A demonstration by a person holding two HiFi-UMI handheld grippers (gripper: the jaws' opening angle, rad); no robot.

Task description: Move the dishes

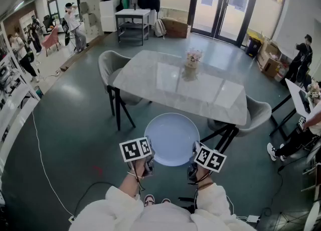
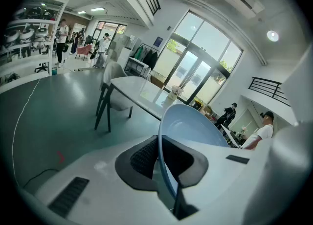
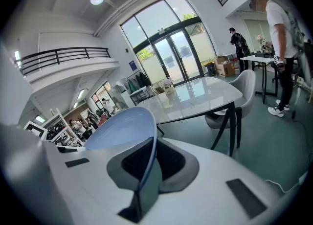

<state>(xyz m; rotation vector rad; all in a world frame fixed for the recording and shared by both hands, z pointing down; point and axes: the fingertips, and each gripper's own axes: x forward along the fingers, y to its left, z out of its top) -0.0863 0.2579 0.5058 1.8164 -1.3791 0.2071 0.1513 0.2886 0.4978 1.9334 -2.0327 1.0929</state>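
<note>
A pale blue plate (image 1: 172, 138) hangs level in the air in front of me, short of the white table (image 1: 150, 77). My left gripper (image 1: 144, 166) is shut on the plate's near-left rim. My right gripper (image 1: 194, 170) is shut on its near-right rim. In the left gripper view the plate (image 2: 188, 131) stands edge-on between the dark pads (image 2: 145, 156). In the right gripper view the plate (image 3: 122, 128) rises leftward from between the pads (image 3: 168, 163).
A small flower vase (image 1: 192, 58) stands on the table's far side. Grey chairs sit at the left (image 1: 111, 65) and right (image 1: 258, 114) ends of the table. A cable (image 1: 42, 164) runs over the floor at the left. People stand at the room's edges.
</note>
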